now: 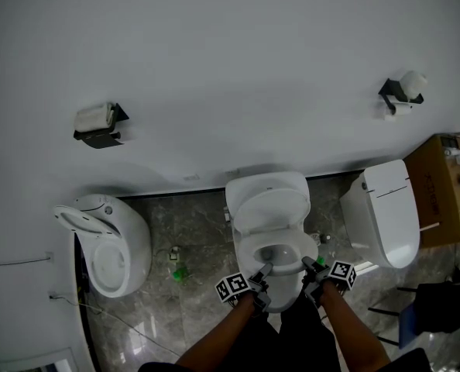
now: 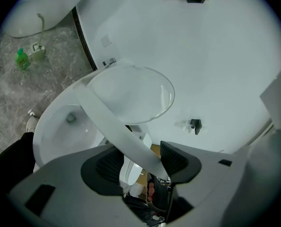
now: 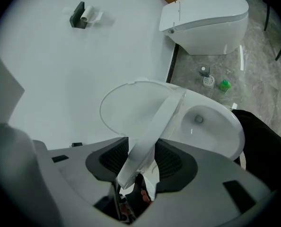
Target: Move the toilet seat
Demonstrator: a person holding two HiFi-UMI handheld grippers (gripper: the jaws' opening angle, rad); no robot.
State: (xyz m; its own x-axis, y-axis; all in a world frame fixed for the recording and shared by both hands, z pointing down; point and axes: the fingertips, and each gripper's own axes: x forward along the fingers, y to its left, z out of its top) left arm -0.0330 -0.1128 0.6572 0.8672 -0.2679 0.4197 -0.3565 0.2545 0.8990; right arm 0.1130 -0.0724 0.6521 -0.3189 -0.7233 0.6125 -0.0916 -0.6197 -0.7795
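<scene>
Toilet seat (image 2: 113, 126) is tilted up off the bowl (image 2: 55, 136), its front rim clamped in two places. The left gripper (image 2: 143, 161) holds it at the bowl's front left and the right gripper (image 3: 141, 157) at the front right, both with jaws fairly wide around the band. Behind the bowl, the lid (image 2: 131, 93) leans toward the white wall (image 1: 230, 68). A green bottle (image 1: 181, 272) stands left of the bowl.

White toilet seat (image 2: 107, 122), white wall (image 1: 214, 68), grey veined marble floor (image 1: 183, 231), green bottle (image 1: 181, 272), brown cardboard box (image 1: 439, 192), black-and-white square-patterned marker cubes (image 1: 231, 287), black ribbed pads (image 2: 107, 164), black paper holders (image 1: 102, 134)
</scene>
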